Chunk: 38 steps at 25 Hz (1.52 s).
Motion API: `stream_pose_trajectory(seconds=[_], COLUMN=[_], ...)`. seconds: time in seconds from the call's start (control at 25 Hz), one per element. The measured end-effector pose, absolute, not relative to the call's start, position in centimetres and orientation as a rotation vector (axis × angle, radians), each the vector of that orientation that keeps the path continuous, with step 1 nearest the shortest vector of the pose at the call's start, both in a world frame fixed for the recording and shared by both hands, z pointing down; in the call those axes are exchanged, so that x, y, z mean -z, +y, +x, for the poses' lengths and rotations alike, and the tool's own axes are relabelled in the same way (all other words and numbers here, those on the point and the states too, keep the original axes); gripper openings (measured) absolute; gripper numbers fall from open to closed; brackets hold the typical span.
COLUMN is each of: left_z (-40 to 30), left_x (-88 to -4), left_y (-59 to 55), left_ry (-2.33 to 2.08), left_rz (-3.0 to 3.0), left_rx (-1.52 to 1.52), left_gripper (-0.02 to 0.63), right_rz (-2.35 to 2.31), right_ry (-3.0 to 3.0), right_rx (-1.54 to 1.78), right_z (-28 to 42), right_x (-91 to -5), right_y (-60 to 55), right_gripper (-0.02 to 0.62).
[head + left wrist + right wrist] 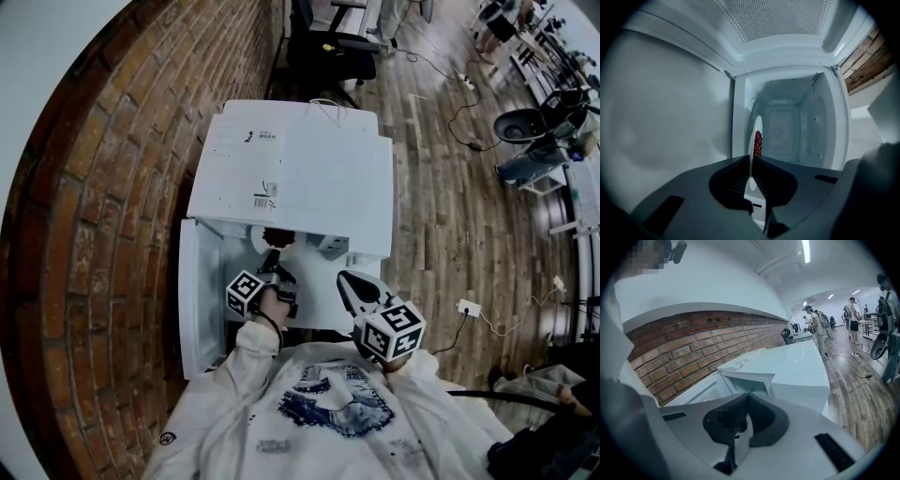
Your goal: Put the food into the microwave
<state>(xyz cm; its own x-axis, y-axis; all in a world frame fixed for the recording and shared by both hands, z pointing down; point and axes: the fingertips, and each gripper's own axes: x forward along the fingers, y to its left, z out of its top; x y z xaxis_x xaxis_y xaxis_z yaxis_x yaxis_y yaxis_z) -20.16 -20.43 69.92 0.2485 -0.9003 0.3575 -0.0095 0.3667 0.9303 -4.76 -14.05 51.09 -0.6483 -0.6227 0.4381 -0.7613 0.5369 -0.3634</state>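
A red brick wall (103,234) runs down the left side. Against it stands a white microwave (300,169), whose door (192,300) hangs open toward the wall.

The person stands right in front of the opening, in a pale printed sweatshirt, with a gripper in each hand. The left gripper (272,264) reaches forward into the doorway. Its jaws are clamped narrowly on the near rim of a thin white plate (259,242). The food (278,235), a dark red clump, sits on that plate right at the mouth of the cavity, just under the front edge of the microwave's top.

In the left gripper view the plate (752,154) shows edge-on between the closed-down jaws of the left gripper (751,161). The food (758,143) is beyond it, with the bare white cavity and its perforated ceiling ahead. Whether the plate touches the cavity floor I cannot tell.

The right gripper (349,281) hangs just beside the left one, in front of the microwave's right half. Its jaws are pressed together with nothing between them, as the right gripper view shows (746,398).

Farther right is wooden floor (469,206), with a white power strip (468,307) and its cable lying on it. A black office chair (328,47) stands beyond the microwave. Several people (853,315) stand far off down the room.
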Motion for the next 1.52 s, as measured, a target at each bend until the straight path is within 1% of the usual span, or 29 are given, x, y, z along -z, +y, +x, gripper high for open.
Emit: stream_pose_trajectory(seconds=[1.12,1.36,1.52], left_z=[-19.9,-19.4,-18.2], left_x=[-70.4,-69.8,-69.5], left_y=[-23.1,-22.8,-21.6], left_ry=[-1.117,-1.097,-1.073], left_rz=[1.046,1.081,1.084], left_rx=[0.804,0.801,0.786], left_gripper=[0.019,0.079,0.086], right_rz=[1.208,1.204,1.198], right_ry=[-2.495,-2.498,-2.505], right_rx=[-0.794,-0.797,-0.802], right_z=[-3.0,-2.8,-2.7], right_x=[-51.1,-51.2,-51.2], right_y=[-13.9,-13.7,-13.6], right_gripper=[0.014,0.014,0.014])
